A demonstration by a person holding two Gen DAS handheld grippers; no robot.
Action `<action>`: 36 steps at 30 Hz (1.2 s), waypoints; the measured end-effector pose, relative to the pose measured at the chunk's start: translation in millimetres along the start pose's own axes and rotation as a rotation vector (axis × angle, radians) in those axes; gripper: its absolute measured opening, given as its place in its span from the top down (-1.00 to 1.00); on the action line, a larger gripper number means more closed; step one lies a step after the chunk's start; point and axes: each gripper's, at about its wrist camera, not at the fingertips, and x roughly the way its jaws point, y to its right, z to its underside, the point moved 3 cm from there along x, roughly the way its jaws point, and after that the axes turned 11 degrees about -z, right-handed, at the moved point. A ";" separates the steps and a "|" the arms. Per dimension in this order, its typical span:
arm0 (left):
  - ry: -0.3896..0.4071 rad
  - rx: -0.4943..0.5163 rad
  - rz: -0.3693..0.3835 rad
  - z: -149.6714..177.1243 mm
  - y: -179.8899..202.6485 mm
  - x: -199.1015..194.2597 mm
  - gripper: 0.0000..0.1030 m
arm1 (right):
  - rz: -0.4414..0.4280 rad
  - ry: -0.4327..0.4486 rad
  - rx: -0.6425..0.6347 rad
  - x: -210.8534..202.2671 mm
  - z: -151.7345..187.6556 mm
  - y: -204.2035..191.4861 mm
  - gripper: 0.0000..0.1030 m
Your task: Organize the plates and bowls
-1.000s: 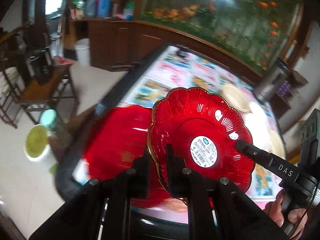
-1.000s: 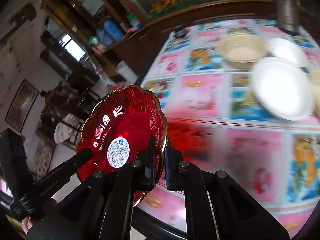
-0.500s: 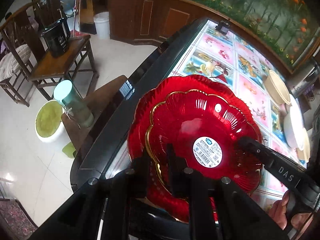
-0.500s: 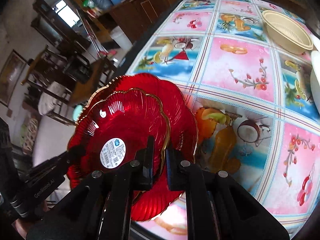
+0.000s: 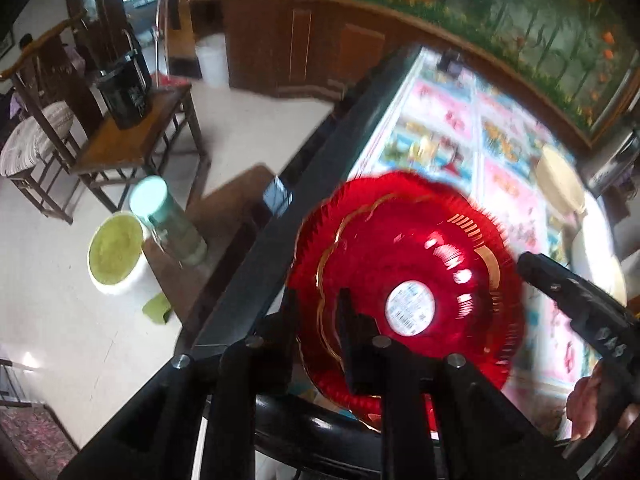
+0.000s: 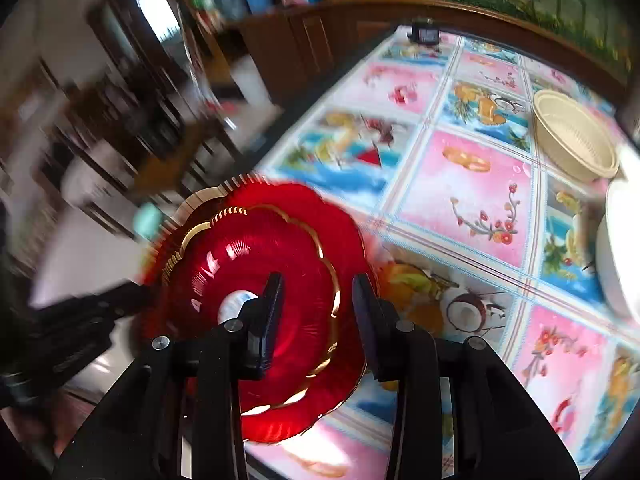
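Two red scalloped glass plates with gold rims lie stacked at the table's near left corner. The smaller top plate (image 5: 408, 280) (image 6: 264, 276) carries a white barcode sticker and rests on the larger plate (image 5: 496, 364) (image 6: 344, 392). My left gripper (image 5: 316, 316) is open, its jaws either side of the top plate's left rim. My right gripper (image 6: 318, 304) is open, jaws apart over the plates' right side. The right gripper's finger (image 5: 560, 284) also shows in the left wrist view.
A beige bowl (image 6: 576, 136) and a white plate (image 6: 620, 248) sit at the table's far right on the colourful tablecloth (image 6: 460, 184). The table's dark edge (image 5: 280, 248) runs left of the plates. A bottle (image 5: 168, 220), a green-topped bucket (image 5: 114, 252) and chairs stand on the floor.
Both grippers have opened and let go of the top red plate, which now rests on the larger one. Both views are blurred by motion.
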 end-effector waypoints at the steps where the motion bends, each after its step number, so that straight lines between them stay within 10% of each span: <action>1: 0.036 -0.002 0.003 1.0 1.7 -10.3 0.64 | -0.042 0.038 0.014 -12.1 -0.6 3.5 0.31; 6: 0.219 0.081 0.059 12.5 45.2 -58.0 0.59 | -0.083 0.217 0.026 -68.3 14.4 26.8 0.30; 10: 0.316 0.132 0.144 32.5 87.8 -84.7 -0.13 | -0.050 0.288 0.007 -103.1 43.0 49.2 0.30; 13: 0.358 0.139 0.251 60.3 121.2 -100.2 -0.24 | -0.014 0.339 0.020 -128.2 68.2 73.5 0.24; 21: 0.229 0.237 0.538 129.7 197.9 -102.6 -0.46 | 0.095 0.450 0.119 -195.5 131.8 149.8 0.05; 36: 0.227 0.609 0.412 186.6 276.0 -121.7 -0.52 | 0.095 0.581 0.269 -265.9 173.0 225.0 0.05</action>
